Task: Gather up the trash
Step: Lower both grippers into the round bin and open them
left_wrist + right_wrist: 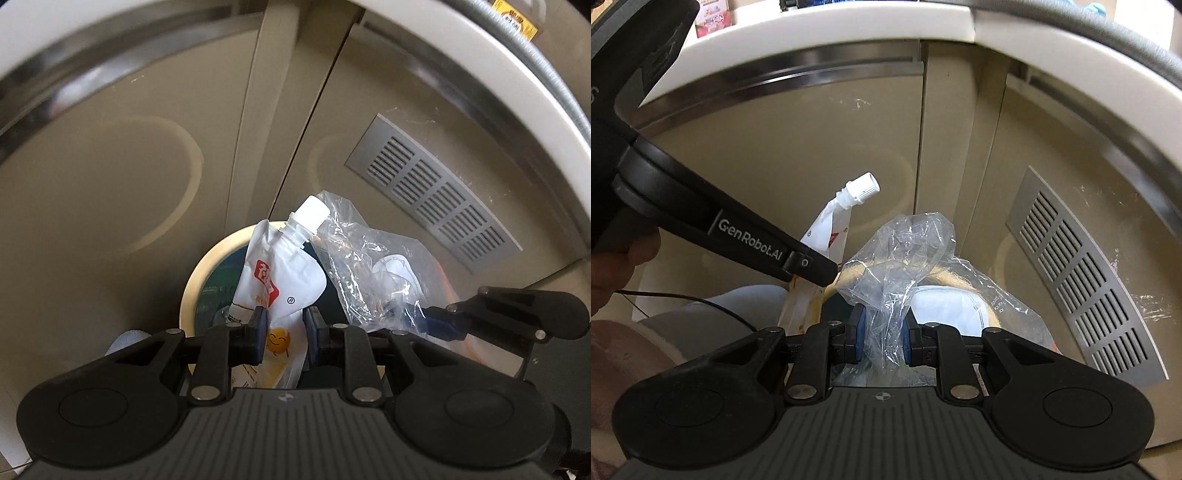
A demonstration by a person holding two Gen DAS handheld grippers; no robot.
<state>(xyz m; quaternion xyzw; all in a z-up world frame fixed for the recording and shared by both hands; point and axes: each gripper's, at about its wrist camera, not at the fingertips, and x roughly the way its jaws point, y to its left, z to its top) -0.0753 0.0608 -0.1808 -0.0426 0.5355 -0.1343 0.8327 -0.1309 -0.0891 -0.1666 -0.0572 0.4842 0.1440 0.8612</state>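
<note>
Both items are gripped above the round bin (192,288): left gripper (282,325) jaws clamp the spouted pouch (280,273); right gripper (882,332) jaws pinch the clear plastic bag (905,251). Judged remaining: release both into the bin.

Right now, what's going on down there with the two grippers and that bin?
A person is carrying trash to the bin, one piece in each gripper. The left gripper is shut on a white spouted pouch, and the right gripper is shut on a crumpled clear plastic bag. Both pieces hang over the round trash bin in front of the beige cabinet doors. Neither has been let go yet.
</note>
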